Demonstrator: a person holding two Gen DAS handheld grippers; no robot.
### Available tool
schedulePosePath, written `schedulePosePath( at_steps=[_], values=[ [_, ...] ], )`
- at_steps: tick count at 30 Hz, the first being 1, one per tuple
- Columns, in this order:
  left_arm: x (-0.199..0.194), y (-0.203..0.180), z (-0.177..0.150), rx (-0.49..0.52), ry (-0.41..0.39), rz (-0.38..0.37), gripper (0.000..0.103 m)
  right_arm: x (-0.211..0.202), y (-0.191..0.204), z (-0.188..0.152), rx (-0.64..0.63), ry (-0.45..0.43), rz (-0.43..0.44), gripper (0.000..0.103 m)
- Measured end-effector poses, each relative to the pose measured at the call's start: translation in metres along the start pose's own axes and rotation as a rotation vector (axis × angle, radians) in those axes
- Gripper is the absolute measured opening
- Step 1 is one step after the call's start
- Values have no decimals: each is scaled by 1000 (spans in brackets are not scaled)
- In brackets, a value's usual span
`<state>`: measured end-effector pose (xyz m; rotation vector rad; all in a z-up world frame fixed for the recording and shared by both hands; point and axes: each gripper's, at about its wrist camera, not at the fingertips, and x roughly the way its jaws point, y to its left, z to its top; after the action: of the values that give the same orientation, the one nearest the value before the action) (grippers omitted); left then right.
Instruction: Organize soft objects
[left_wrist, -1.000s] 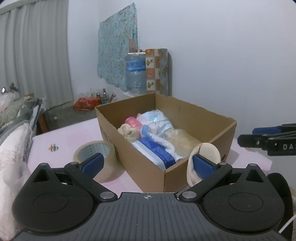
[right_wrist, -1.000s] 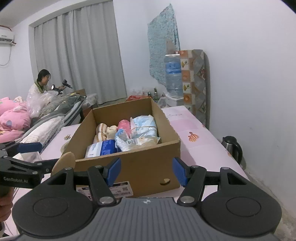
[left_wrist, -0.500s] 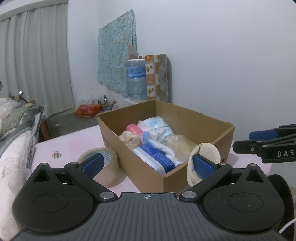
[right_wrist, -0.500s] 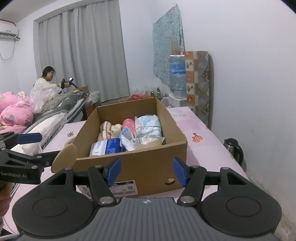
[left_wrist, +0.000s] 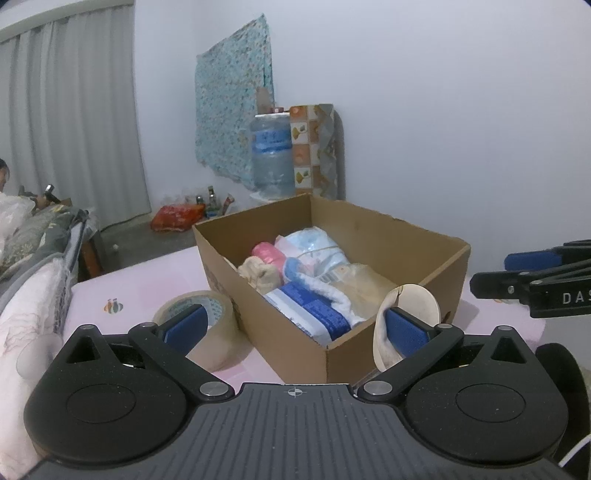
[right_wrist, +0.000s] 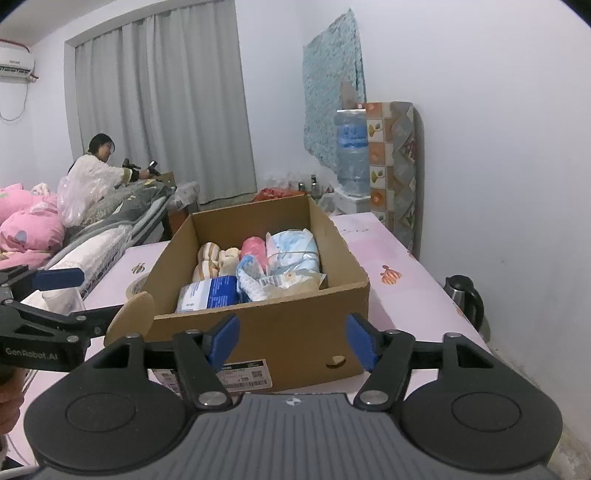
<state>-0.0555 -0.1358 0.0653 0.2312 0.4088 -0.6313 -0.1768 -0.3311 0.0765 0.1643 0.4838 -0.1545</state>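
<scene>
A cardboard box (left_wrist: 424, 240) (right_wrist: 280, 328) stands on the pink-clothed table and holds several soft packs: a blue-white pack (left_wrist: 314, 314) (right_wrist: 210, 293), a light blue bag (left_wrist: 317, 247) (right_wrist: 293, 247), a pink roll (left_wrist: 266, 253) (right_wrist: 255, 249) and beige socks (left_wrist: 258, 273) (right_wrist: 214, 258). My left gripper (left_wrist: 291, 325) is open in front of the box's near corner; a round beige pad (left_wrist: 410, 306) (right_wrist: 135, 319) clings to its right finger. My right gripper (right_wrist: 291, 339) is open and empty, in front of the box's near wall.
A roll of brown tape (left_wrist: 199, 321) lies left of the box. A kettle (right_wrist: 463, 299) stands at the table's right edge. A water bottle (right_wrist: 351, 151) stands behind by the wall. A bed with bedding (right_wrist: 92, 236) and a seated person (right_wrist: 96, 166) are at the left.
Both grippers have drawn back and risen a little, so the box sits slightly farther and lower in view. The jaws have kept their opening.
</scene>
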Motion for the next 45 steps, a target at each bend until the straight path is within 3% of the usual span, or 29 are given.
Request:
schedulePosePath(
  at_steps=[45],
  values=[
    [3,1,-1,-4,9,3,103,7,5,1,-27,5,-11,27]
  ],
)
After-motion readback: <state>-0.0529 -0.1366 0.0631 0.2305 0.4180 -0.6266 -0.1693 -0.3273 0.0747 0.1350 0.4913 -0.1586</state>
